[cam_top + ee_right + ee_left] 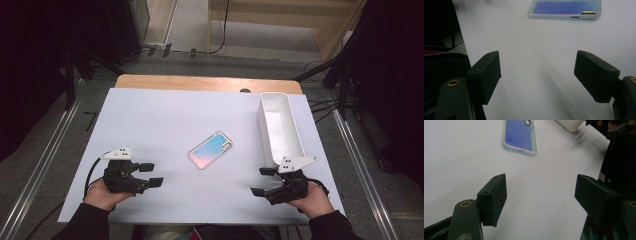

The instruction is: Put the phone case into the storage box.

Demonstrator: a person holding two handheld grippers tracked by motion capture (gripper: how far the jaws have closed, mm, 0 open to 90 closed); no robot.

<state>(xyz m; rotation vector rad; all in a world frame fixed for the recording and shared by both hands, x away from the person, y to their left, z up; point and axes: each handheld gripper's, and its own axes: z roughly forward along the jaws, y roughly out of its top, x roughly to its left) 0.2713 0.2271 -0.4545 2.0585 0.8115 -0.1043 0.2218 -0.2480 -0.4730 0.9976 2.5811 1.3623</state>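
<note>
Left hand [102, 196]: low at the near-left of the counter, wrapped round its gripper, dark sleeve coming in from the near edge.
Left gripper [151, 174]: jaws spread wide and nothing between them, pointing right across the sheet; a grey plate sits on top and a cable trails off behind. In the left gripper view [541, 195] the two black jaws stand well apart over bare white surface.
Counter [165, 115]: covered by a white sheet, with a strip of wood showing along the far edge.
Phone [212, 149]: there it is, lying flat mid-counter, turned on a slant, its back pale pink to blue. It lies between the two grippers and well apart from both. In the left gripper view [520, 135] it lies ahead of the jaws; in the right gripper view [565, 8] it lies ahead too, long side on.
Bin [295, 132]: long white tub at the right of the counter, running near to far, open on top, just left of the sheet's right edge.
Right gripper [263, 181]: jaws wide and holding nothing, pointing left, just beside the bin's near end. The right gripper view [537, 76] shows the same open gap over the sheet.
Right hand [314, 199]: near-right corner, gripping from behind.
</note>
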